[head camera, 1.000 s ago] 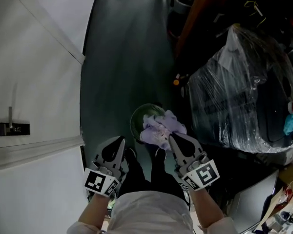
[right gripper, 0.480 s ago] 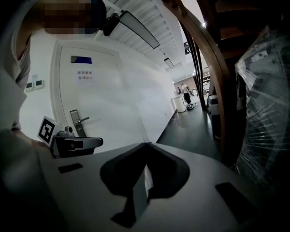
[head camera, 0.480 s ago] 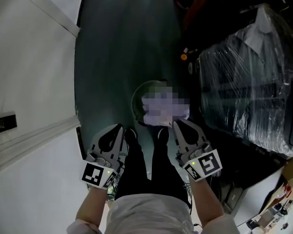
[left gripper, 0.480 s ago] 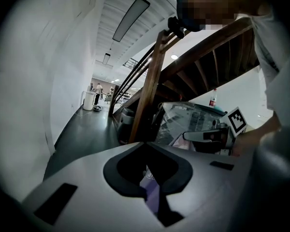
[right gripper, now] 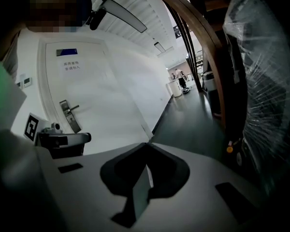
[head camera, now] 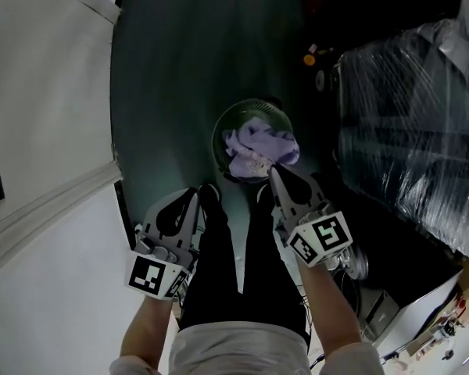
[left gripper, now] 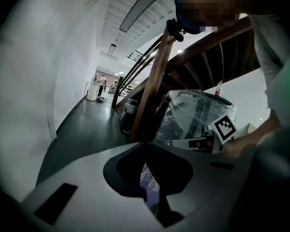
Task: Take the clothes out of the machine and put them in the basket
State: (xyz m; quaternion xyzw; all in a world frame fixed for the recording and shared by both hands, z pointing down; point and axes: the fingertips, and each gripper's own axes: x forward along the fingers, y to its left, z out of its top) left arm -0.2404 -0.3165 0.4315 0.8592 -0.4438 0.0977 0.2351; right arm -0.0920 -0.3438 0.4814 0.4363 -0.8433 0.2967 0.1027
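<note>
Lilac clothes (head camera: 258, 145) bunched in green basket (head camera: 221, 135) on floor (head camera: 172, 92). Right gripper (head camera: 273, 172) nearer, fingers pressed together, seemingly pinching cloth's near edge. Left gripper (head camera: 194, 198) beside, fingers together, empty.

This is a hallway of a large office-like building. A dark green floor (head camera: 180, 92) runs along white walls to distant people (left gripper: 101, 80) at a counter. A signed door (right gripper: 87, 76), a wooden staircase (left gripper: 203, 47) and ceiling strip lights (left gripper: 139, 9) confirm it.
</note>
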